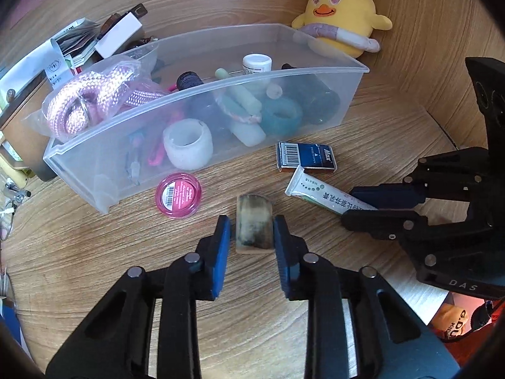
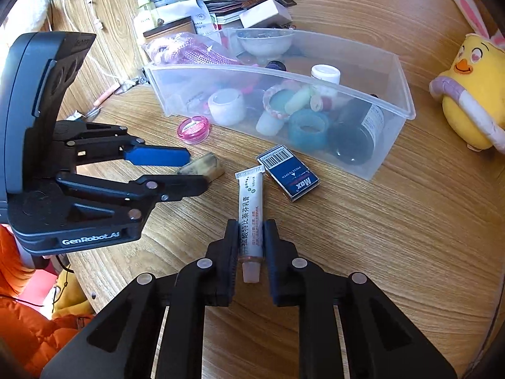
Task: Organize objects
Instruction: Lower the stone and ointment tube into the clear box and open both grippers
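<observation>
A tan and dark mottled block (image 1: 254, 225) lies on the wooden table, between the fingers of my left gripper (image 1: 251, 230); the pads sit close on both sides with a thin gap on the left. It also shows in the right wrist view (image 2: 202, 165). My right gripper (image 2: 250, 237) is shut on a white ointment tube (image 2: 249, 211), which lies on the table (image 1: 318, 193). A clear plastic bin (image 1: 202, 107) holds tape rolls, jars and a pink rope. A pink round jar (image 1: 178, 195) and a blue Max staple box (image 1: 306, 157) lie in front of it.
A yellow plush chick (image 1: 342, 22) sits behind the bin on the right. Books, papers and a bottle are piled at the back left (image 2: 221, 9). An orange jacket (image 2: 19, 315) is beyond the table's near left edge.
</observation>
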